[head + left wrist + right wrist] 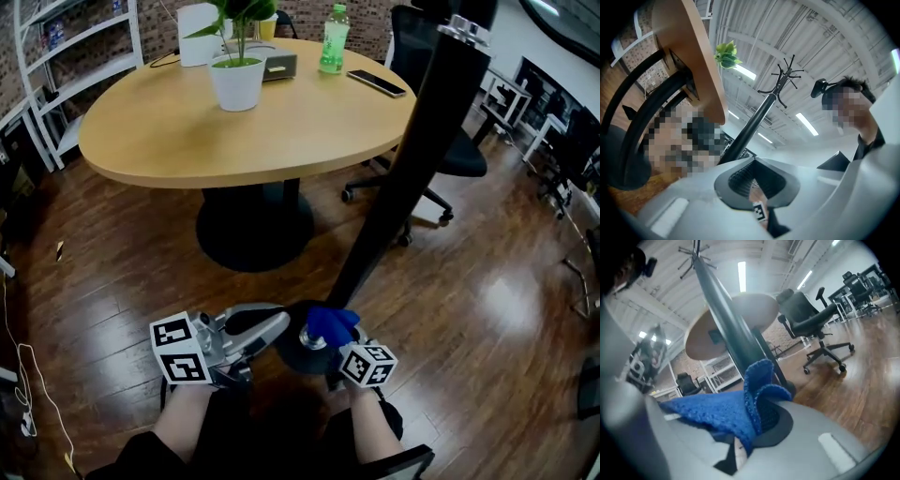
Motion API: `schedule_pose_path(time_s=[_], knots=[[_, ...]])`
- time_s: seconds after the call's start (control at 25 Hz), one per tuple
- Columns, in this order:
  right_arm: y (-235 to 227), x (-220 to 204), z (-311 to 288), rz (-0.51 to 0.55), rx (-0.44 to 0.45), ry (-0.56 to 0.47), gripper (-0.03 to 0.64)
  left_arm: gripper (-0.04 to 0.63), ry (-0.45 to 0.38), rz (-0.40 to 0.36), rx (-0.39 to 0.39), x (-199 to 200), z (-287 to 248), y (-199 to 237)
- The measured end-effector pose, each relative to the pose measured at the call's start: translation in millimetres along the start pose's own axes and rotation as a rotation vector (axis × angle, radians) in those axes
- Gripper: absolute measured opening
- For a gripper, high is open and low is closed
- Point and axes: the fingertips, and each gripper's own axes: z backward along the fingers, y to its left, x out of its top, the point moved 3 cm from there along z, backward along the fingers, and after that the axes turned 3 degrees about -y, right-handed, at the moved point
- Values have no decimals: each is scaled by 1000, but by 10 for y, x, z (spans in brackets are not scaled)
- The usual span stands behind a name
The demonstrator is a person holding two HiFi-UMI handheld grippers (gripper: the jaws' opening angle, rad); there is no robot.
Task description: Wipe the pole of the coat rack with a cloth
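Since the wipe has to run along the pole (412, 159), what matters is how that pole lies from the right claw (326, 334). It stands just ahead of the tips, at its lowest stretch above the base (298, 360). Its long axis climbs up and away from the claw toward the hooks (695, 251) at the top. The right claw is clamped on a blue cloth (333, 322), with one fold standing up past the tips and the rest spilling back over the claw's body. In the right gripper view the fold sits right in front of the pole, but I cannot tell whether it touches.

The left claw (258, 336) lies just to the left of the right one. Its jaws are together with nothing between them, and the pole rises ahead of it. Because the right claw carries the cloth and is nearer, I judge the stroke is its to make, up along the shaft.
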Motion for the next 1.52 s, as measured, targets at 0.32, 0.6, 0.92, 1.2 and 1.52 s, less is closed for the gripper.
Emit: schedule_pose_path(time_s=[0.32,0.6,0.92,1.2,1.52], knots=[[1513,2269,425,244,282,-406,25,3,-29,17,-35,139,-34,-81],[2395,3912,817,273,470,-679,25,3,-62,-6,-52,371,9,-189],[2350,4171,938,355,395,-731,25,3,-77,-22,-61,491,15,-271],[1754,3066,744,373,265,-573,25,3,-57,-13,-46,371,7,-221],[546,857,199,209,105,-163,25,3,-20,21,-7,93,30,-62]])
